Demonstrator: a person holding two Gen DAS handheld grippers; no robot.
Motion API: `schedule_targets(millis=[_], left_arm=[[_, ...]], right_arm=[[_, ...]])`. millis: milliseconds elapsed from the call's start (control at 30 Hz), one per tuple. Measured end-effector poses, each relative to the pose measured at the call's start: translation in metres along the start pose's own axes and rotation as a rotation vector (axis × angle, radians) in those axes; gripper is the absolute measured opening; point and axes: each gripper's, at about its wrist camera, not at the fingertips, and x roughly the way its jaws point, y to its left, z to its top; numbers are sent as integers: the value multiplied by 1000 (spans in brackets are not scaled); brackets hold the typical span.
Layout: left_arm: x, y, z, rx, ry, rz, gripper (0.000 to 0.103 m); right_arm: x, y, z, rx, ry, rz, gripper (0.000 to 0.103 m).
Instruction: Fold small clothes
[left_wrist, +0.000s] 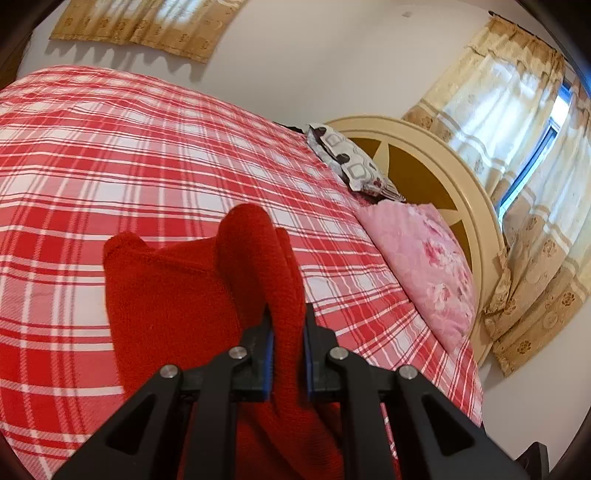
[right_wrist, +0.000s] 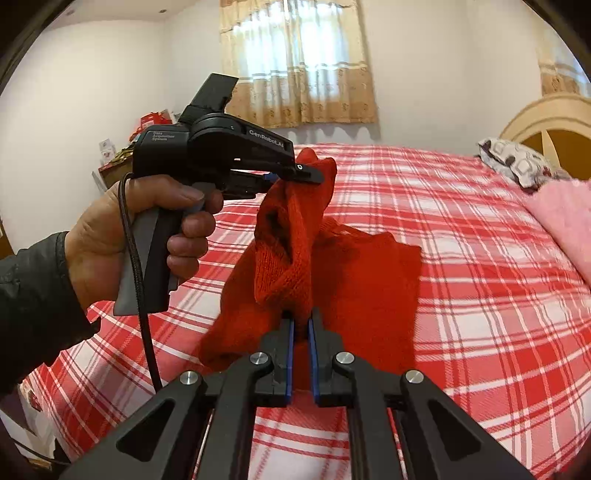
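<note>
The left tongs (left_wrist: 288, 325) are pinched on a fold of the red knitted garment (left_wrist: 177, 295), with the cloth squeezed between the blue pads. The right tongs (right_wrist: 301, 325) are also closed tight on another bunch of the same red garment (right_wrist: 369, 280). Its top part is lifted up between the two tongs, and the rest lies on the bed (right_wrist: 480, 258) with the red and white checked cover. A pink pillow (left_wrist: 424, 266) lies near the headboard (left_wrist: 436, 173).
</note>
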Motion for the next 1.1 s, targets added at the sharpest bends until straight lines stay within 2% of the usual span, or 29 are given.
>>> schedule_targets(millis=[267,433,633,667,767,867,900,933,1000,1033,1067,1100], left_arm=[[41,-18,-10,87,66,54,13],[65,-29,-19,133,109,81,13],[82,-48,-28,235,127,111,15],[79,-51,-30,259,115,137,17],[63,-58,-33,300,79,131,25],[34,-59,-42,342,17,138,47],[24,-56,-48,362,-10,166,56],[14,-52,-56,381,-26,192,60],[4,-42,-65,396,-42,226,67],[-1,-34,-70,393,-48,252,67],[-6,-23,-77,384,-45,281,67],[-7,-18,-80,375,-44,288,67]], right_arm=[[15,-34,-22,130,81,15,6],[18,-52,-36,208,95,29,6],[23,-73,-41,302,109,66,6],[22,-75,-42,309,108,67,6],[21,-80,-44,334,110,64,6],[20,-85,-46,363,111,72,6],[19,-86,-47,371,108,75,6],[18,-88,-48,381,101,83,7],[12,-91,-49,402,73,76,10],[7,-93,-48,411,57,53,18],[1,-95,-46,423,34,33,34],[-4,-98,-42,433,5,26,43]])
